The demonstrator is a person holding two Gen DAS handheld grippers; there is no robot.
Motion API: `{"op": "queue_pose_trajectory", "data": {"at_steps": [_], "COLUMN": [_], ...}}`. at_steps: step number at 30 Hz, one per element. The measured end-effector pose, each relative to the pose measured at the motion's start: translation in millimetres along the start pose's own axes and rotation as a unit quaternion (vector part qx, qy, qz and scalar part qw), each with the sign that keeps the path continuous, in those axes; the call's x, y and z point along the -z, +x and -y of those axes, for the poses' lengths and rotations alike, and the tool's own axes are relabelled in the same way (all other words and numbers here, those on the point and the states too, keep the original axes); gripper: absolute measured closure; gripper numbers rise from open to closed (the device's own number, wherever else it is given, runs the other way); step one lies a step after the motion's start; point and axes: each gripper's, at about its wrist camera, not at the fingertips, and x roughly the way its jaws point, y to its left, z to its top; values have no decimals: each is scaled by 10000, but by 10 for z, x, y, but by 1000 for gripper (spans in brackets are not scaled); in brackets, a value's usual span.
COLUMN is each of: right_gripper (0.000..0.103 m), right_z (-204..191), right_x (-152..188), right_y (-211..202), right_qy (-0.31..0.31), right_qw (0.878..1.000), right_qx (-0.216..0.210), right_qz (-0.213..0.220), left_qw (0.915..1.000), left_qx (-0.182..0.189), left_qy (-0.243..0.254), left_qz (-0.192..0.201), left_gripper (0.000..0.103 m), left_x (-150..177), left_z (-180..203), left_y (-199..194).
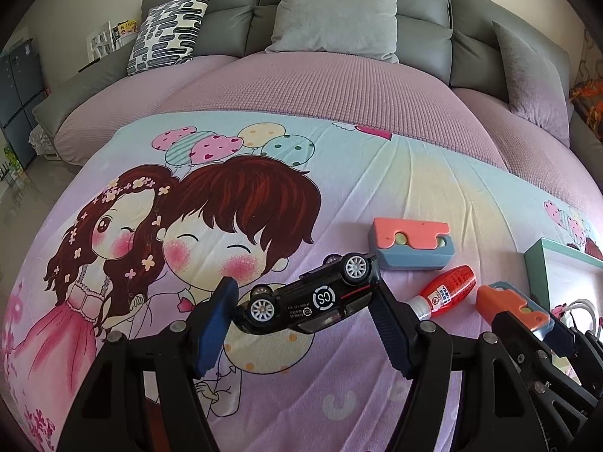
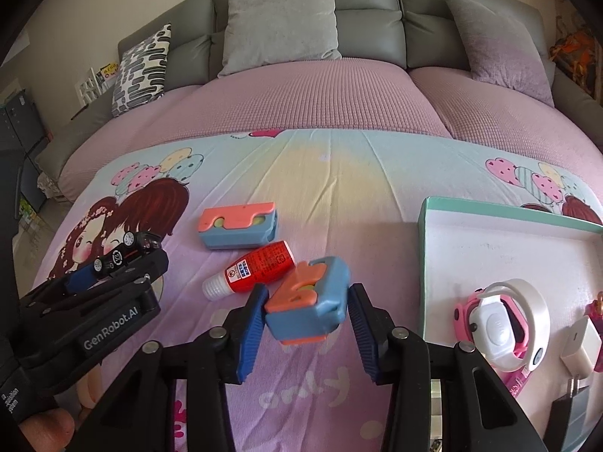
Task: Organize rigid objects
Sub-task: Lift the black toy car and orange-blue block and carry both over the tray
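My left gripper (image 1: 305,295) is shut on a black toy car (image 1: 312,295), held on its side above the cartoon blanket; the car also shows in the right wrist view (image 2: 124,252). My right gripper (image 2: 307,303) is shut on an orange-and-blue block (image 2: 307,301), tilted and lifted; it also shows in the left wrist view (image 1: 516,307). A second orange-and-blue block (image 2: 237,226) and a red bottle with a white cap (image 2: 252,269) lie on the blanket ahead. They also show in the left wrist view, the block (image 1: 412,243) and the bottle (image 1: 444,292).
A white tray with a teal rim (image 2: 508,213) sits at the right, holding a pink-and-white watch (image 2: 501,320) and a white charger (image 2: 580,342). The grey sofa back (image 2: 369,26) with cushions stands behind. The blanket's left edge drops to the floor (image 1: 22,203).
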Motion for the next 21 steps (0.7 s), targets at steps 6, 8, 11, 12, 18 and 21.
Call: {"op": "queue_pose_trajectory", "data": {"at_steps": [6,8,11,12,18,21], "right_gripper": [59,59,59,59,59,59], "right_z": [10,13,25,29,73,98], "right_x": [-19,-25,-31,-35,-70,-83], "right_y": [-87,-114,-157,-174,-317,-393], "right_qy": [-23,-26,-17,-15,19,40], "right_qw": [9999,9999,9998,9998,9993,9990], "right_qx": [11,8,2,0,9,6], "right_qz": [101,132,184,203,379,456], "left_qw": [9999,9999,9998,9997,9993,9990], "left_qx": [50,64,83,96,170,196], "left_qy": [27,48,75,78,97,138], "left_qz": [83,118,177,191,314,380], "left_gripper": [31,31,31,31,31,31], "left_x": [-28,-37,-52,-57,-90,-107], "left_z": [15,30,50,54,102,143], "left_y": [-81,-113,-164,-180,-298,-353]}}
